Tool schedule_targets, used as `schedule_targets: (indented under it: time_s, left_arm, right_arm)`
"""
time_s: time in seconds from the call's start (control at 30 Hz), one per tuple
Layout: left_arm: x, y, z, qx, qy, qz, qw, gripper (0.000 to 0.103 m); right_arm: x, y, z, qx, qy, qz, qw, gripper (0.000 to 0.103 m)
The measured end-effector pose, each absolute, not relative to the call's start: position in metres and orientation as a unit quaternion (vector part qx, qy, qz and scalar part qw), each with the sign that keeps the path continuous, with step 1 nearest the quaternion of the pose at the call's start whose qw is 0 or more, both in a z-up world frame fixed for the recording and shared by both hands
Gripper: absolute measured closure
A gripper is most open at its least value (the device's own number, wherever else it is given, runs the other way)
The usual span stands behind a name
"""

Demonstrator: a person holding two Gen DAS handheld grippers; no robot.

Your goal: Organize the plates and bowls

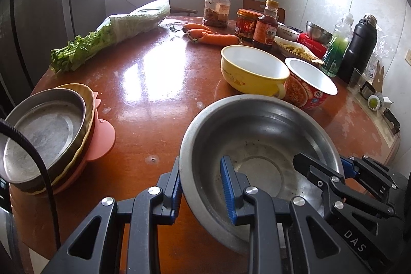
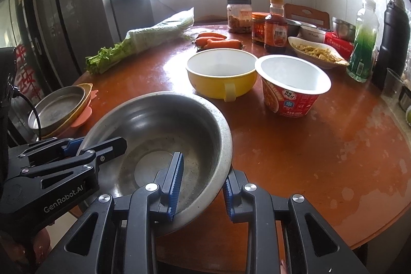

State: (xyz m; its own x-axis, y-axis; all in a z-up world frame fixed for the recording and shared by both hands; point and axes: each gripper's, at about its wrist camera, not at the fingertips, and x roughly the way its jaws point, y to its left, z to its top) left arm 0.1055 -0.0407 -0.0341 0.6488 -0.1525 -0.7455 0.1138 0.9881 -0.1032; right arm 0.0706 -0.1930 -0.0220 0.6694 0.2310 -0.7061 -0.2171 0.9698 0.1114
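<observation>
A large steel bowl (image 1: pixel 259 135) (image 2: pixel 164 125) is at the near edge of the round brown table (image 1: pixel 154 84). My left gripper (image 1: pixel 203 189) straddles its left rim with a wide gap between the jaws. My right gripper (image 2: pixel 203 186) straddles its right rim the same way, and it shows in the left wrist view (image 1: pixel 323 168). A yellow handled bowl (image 1: pixel 253 71) (image 2: pixel 222 71) and a red instant-noodle bowl (image 1: pixel 308 84) (image 2: pixel 291 84) stand behind. A steel plate (image 1: pixel 42 135) (image 2: pixel 57 107) tops a stack of yellow and pink plates at the left.
Bagged celery (image 1: pixel 110 35), carrots (image 1: pixel 210 35), jars and a sauce bottle (image 1: pixel 265 26) stand at the back. A dish of food (image 2: pixel 316 53), a small steel bowl (image 1: pixel 318 34), a green bottle (image 2: pixel 363 43) and a black flask (image 2: pixel 391 43) crowd the right. A fridge (image 2: pixel 64 17) stands left.
</observation>
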Motion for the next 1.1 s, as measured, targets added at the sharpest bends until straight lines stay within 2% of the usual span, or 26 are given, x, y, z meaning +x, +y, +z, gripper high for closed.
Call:
schedule_targets:
  time_s: [0.53, 0.6, 0.67, 1.0, 1.1]
  left_arm:
    - [0.109, -0.040, -0.033, -0.017, 0.402, -0.064, 0.913, 0.074]
    - [0.108, -0.039, -0.032, -0.017, 0.400, -0.062, 0.914, 0.074]
    - [0.108, -0.039, -0.031, -0.017, 0.399, -0.061, 0.915, 0.074]
    - [0.106, -0.034, -0.022, -0.029, 0.387, -0.064, 0.919, 0.068]
    - [0.106, -0.033, -0.021, -0.033, 0.386, -0.065, 0.919, 0.067]
  right_arm:
    - [0.076, -0.199, -0.027, 0.035, 0.397, 0.133, 0.907, 0.072]
    - [0.076, -0.200, -0.027, 0.041, 0.398, 0.138, 0.906, 0.070]
    - [0.076, -0.200, -0.026, 0.047, 0.398, 0.141, 0.905, 0.063]
    - [0.074, -0.205, -0.022, 0.070, 0.393, 0.146, 0.905, 0.061]
    - [0.074, -0.209, -0.021, 0.082, 0.393, 0.150, 0.904, 0.057]
